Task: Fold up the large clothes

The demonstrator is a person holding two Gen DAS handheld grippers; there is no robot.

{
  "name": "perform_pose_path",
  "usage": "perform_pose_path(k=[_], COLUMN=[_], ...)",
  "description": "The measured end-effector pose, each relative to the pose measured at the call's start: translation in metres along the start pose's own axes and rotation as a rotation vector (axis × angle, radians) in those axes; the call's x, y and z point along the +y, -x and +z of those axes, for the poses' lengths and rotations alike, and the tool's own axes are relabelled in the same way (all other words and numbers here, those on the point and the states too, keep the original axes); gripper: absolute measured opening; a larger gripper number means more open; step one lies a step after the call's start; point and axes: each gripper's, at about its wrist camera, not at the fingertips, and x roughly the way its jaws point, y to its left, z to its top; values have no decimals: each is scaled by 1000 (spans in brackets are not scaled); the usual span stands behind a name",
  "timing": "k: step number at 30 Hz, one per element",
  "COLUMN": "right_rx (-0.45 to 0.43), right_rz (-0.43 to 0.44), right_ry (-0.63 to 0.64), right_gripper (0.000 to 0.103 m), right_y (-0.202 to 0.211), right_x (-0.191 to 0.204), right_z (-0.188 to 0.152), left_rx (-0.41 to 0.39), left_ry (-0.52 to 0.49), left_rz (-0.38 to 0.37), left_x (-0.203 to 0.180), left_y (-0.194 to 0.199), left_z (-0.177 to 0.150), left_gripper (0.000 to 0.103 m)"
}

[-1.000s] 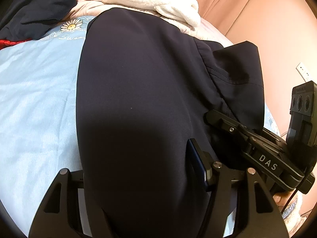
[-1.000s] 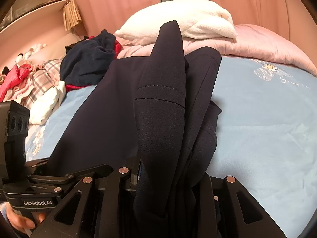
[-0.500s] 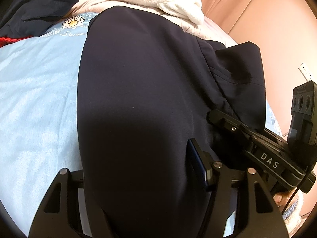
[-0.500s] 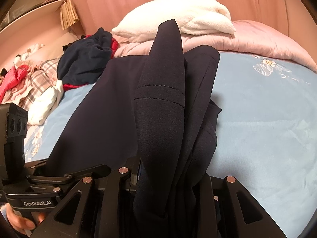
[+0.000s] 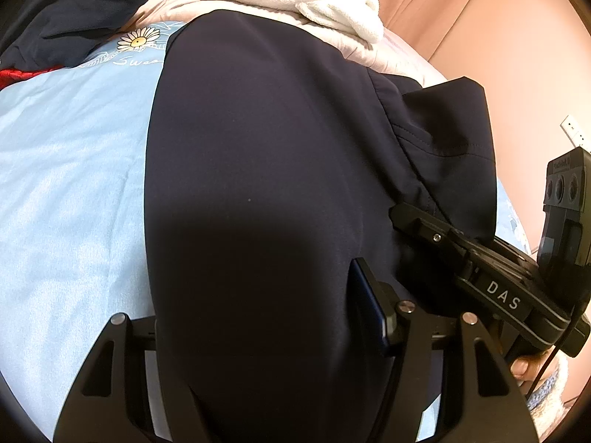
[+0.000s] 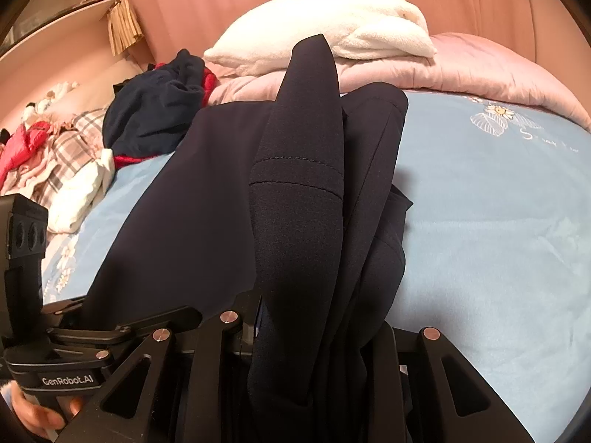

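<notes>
A large dark navy garment [image 5: 258,170] lies stretched over the light blue bedspread [image 5: 66,192]. My left gripper [image 5: 266,332] is shut on its near edge; the cloth drapes over the fingers. My right gripper [image 6: 317,347] is shut on a bunched fold of the same garment [image 6: 207,199], which rises in a ridge between its fingers. Each gripper shows in the other's view: the right one [image 5: 491,288] at the left view's right edge, the left one [image 6: 66,339] at the right view's lower left. They sit close side by side.
A white fluffy pillow [image 6: 332,29] and pink duvet [image 6: 480,70] lie at the bed's head. A dark blue and red clothes heap [image 6: 155,110] and plaid and white clothes [image 6: 70,162] lie to the left. A wall socket [image 5: 572,131] is on the right.
Both grippers keep their hold on the garment. The views have shifted slightly, with the pillow and clothes heap sliding a little up and away; the garment's lay is much the same.
</notes>
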Motion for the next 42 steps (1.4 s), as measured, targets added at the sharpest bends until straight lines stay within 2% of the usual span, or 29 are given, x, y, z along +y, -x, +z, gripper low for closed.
perform_pose_path(k=[29, 42], right_rx=[21, 40], right_rz=[14, 29], right_ry=[-29, -69], right_gripper=[32, 37], right_y=[-6, -9], right_x=[-9, -15], right_z=[-1, -1], left_rx=[17, 24], left_ry=[-11, -17], left_rz=[24, 36], left_x=[10, 13], left_y=[-1, -5], left_z=[8, 11], left_gripper=[67, 69])
